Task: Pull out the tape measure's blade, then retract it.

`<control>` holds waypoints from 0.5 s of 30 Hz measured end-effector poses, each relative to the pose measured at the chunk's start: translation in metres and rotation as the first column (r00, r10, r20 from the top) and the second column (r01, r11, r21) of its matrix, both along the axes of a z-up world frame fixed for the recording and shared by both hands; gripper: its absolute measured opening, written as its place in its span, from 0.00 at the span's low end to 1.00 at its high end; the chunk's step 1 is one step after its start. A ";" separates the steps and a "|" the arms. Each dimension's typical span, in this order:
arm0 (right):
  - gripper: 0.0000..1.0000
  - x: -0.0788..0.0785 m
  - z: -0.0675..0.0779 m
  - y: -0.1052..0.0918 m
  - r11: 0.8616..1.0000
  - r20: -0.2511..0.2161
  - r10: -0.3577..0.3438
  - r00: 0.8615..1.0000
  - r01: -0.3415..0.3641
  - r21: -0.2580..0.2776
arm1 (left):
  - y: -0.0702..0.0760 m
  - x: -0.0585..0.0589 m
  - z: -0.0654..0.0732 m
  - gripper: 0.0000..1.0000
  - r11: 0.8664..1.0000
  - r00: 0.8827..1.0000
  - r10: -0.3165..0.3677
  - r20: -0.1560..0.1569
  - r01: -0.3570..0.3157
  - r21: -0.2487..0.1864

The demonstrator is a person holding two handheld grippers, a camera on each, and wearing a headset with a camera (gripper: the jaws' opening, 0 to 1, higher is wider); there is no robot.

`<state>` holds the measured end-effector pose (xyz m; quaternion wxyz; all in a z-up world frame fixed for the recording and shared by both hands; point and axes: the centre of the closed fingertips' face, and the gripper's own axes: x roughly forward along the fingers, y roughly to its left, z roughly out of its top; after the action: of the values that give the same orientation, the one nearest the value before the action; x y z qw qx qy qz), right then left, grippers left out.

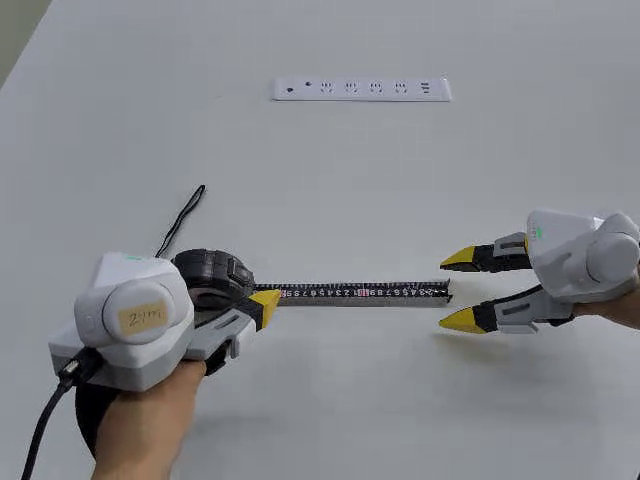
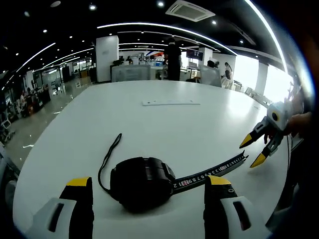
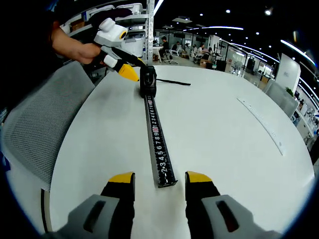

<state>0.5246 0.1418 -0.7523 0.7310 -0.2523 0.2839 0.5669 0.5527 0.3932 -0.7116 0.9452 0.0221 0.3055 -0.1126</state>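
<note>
On the white table (image 1: pixel 330 180), tape measure case (image 1: pixel 212 278) sits btwn left gripper's (image 2: pixel 149 181) open jaws. Blade (image 1: pixel 365 292) end lies untouched btwn right gripper's (image 1: pixel 445 293) open tips. Power strip (image 1: pixel 362 89) well apart.

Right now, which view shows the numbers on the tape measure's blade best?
The right gripper view: the blade runs straight toward the camera, with large numbers. The head view shows it sideways with tiny numbers; the left gripper view shows it small and curved.
</note>
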 end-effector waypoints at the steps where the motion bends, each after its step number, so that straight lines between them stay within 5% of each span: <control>1: 0.38 0.001 -0.001 0.000 1.000 0.000 0.007 1.000 -0.007 -0.005 | 0.000 0.001 -0.001 0.89 1.000 1.000 0.006 0.001 -0.006 0.001; 15: 0.24 0.005 -0.011 -0.002 0.999 -0.020 0.035 0.999 -0.035 -0.028 | 0.001 0.015 -0.018 0.79 0.998 0.998 0.062 -0.026 -0.062 -0.014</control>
<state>0.5300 0.1399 -0.7636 0.7145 -0.2618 0.2945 0.5781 0.5674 0.3946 -0.7293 0.9445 0.0044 0.3172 -0.0857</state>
